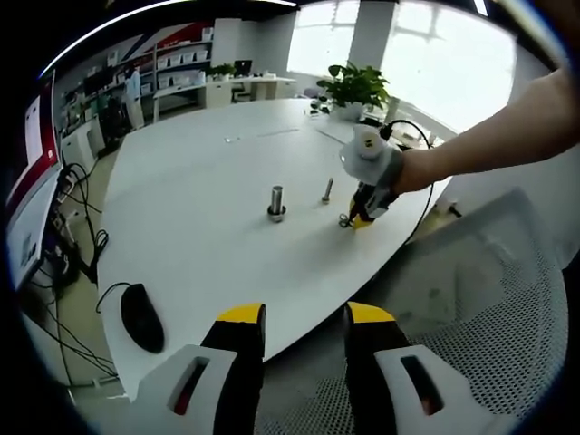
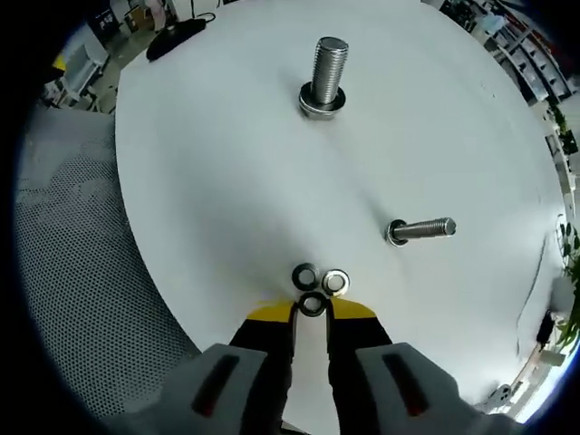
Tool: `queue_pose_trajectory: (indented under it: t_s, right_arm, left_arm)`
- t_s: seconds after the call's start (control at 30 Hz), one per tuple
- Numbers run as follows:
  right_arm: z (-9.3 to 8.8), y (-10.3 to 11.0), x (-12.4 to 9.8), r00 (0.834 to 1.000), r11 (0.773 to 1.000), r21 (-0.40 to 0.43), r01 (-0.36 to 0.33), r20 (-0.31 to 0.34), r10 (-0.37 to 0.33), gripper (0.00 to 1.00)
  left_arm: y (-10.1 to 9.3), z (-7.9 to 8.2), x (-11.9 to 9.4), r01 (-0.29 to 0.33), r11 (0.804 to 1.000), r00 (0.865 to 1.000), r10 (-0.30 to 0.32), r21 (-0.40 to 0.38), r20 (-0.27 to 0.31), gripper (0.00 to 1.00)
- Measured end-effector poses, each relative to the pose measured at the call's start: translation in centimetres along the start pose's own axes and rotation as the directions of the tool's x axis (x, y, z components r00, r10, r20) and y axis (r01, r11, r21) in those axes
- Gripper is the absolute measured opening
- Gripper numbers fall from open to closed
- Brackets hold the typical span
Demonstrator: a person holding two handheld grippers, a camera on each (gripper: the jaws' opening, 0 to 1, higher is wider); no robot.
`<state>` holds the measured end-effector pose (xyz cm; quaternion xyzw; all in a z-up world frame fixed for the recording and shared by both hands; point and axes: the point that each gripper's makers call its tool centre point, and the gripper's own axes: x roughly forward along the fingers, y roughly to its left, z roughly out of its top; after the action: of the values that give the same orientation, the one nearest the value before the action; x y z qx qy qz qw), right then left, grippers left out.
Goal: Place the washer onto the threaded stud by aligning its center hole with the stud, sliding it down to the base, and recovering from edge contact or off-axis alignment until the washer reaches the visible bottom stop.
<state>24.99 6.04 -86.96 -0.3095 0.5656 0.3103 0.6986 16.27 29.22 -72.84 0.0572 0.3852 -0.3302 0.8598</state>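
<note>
- No brand, label or legible writing can be made out on any part.
- Right hand-held gripper [image 2: 311,313]: jaws set to a narrow gap, yellow tips down at the near edge of the white worktop [image 2: 227,181]. A dark washer [image 2: 313,304] lies flat at the tips, in the gap between them; whether the tips actually clamp it cannot be told.
- Two more washers lie flat just beyond it, side by side and touching or nearly so: a dark one [image 2: 304,275] on the left and a bright one [image 2: 335,282] on the right.
- Left hand-held gripper [image 1: 304,319]: jaws moderately open, holding nothing, hanging off the near edge of the worktop above a mesh chair [image 1: 471,317].
- Threaded stud [image 2: 327,76]: stands upright on its wide base, long axis vertical, far from the washers toward the middle of the worktop.
- A bolt [image 2: 421,229] lies on its side to the right, long axis along the surface, head toward the left.
- A computer mouse [image 1: 142,316] rests near the left edge of the worktop.
</note>
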Motion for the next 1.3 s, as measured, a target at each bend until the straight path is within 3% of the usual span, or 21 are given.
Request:
queue_pose_trajectory:
  t_s: [0.23, 0.27, 0.3, 0.63, 1.0, 1.17, 1.3]
  right_arm:
    - [-0.1, 0.0, -0.1, 0.997, 0.999, 0.005, 0.036, 0.065, -0.036, 0.15]
    - [0.2, 0.9, 0.2, 0.996, 1.000, 0.026, -0.001, 0.087, -0.001, 0.15]
    - [0.1, 0.4, 0.1, 0.997, 1.000, 0.016, 0.024, 0.079, -0.025, 0.15]
    - [0.0, 0.0, 0.3, 0.997, 0.999, 0.028, 0.017, 0.080, -0.019, 0.15]
    - [-0.3, -0.3, 0.1, 0.990, 0.998, 0.050, 0.030, 0.137, -0.037, 0.14]
    - [-0.6, -0.3, 0.0, 0.989, 0.992, 0.122, -0.002, 0.148, -0.017, 0.14]
    - [-0.8, -0.8, -0.6, 0.988, 0.992, 0.128, -0.001, 0.151, -0.018, 0.14]
  left_arm:
    - [0.0, 0.0, 0.0, 0.001, 1.000, 1.000, -0.001, 0.003, 0.000, 0.33]
    - [0.0, 0.0, 0.0, 0.001, 1.000, 1.000, -0.001, 0.002, 0.000, 0.33]
    - [-0.1, 0.0, 0.0, 0.002, 1.000, 1.000, -0.002, 0.002, -0.001, 0.33]
    - [0.0, 0.0, 0.0, 0.003, 1.000, 1.000, -0.003, 0.004, -0.003, 0.32]
    - [0.0, 0.1, 0.0, 0.002, 1.000, 1.000, -0.002, -0.003, 0.006, 0.32]
    - [0.0, 0.1, 0.0, 0.002, 1.000, 1.000, -0.001, -0.003, 0.006, 0.32]
    - [0.1, 0.1, 0.0, 0.000, 1.000, 1.000, 0.000, -0.005, 0.006, 0.32]
